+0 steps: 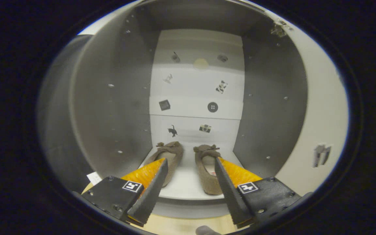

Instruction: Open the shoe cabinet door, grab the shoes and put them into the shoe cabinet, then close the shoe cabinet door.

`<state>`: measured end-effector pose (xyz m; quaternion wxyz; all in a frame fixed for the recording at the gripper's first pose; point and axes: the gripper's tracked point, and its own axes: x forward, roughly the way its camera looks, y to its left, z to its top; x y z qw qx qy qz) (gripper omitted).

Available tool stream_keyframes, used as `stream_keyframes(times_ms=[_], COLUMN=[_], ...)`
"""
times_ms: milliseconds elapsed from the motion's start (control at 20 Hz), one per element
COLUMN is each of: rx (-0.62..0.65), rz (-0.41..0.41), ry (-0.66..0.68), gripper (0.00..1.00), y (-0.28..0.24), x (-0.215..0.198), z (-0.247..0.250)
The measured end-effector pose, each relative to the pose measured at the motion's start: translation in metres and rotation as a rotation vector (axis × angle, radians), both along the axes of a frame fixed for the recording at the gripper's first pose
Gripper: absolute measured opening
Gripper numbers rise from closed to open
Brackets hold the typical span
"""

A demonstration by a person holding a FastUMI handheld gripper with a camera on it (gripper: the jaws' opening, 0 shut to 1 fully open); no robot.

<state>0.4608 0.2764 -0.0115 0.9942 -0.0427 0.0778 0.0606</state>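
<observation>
With the two brown shoes [188, 163] already lying side by side on the floor of the shoe cabinet [273, 130] near its front edge, the gripper [189, 164] stood wide and empty, best drawn straight back before swinging the door shut.

Your gripper [189, 163] has two black fingers with saw-toothed inner edges, each tapering to a thin tip up toward 12 o'clock. The outer face of each finger [148, 192] is a bright orange, kinda pebbled-looking pad. Down at the base, each finger sits on a chunky black block with small round screws in the corners. Each block carries a little white square sticker with a black blocky pattern, one at about 7 o'clock, the other at about 5.
</observation>
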Motion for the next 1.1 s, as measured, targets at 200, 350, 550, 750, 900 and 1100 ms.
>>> stream_keyframes(times_ms=[200, 350, 550, 750, 900, 1100], rx=[0.028, 0.053, 0.062, 0.057, 0.052, 0.079], rz=[0.067, 0.122, 0.173, 0.183, 0.142, 0.03], ry=[-0.091, -0.132, -0.155, -0.172, -0.178, -0.195], gripper=[0.99, 1.0, 1.0, 1.0, 1.0, 1.0], y=[0.003, 0.0, -0.02, -0.056, -0.099, -0.177], x=[-0.102, -0.184, -0.272, -0.336, -0.368, -0.379], z=[0.022, 0.032, 0.036, 0.037, 0.035, 0.036])
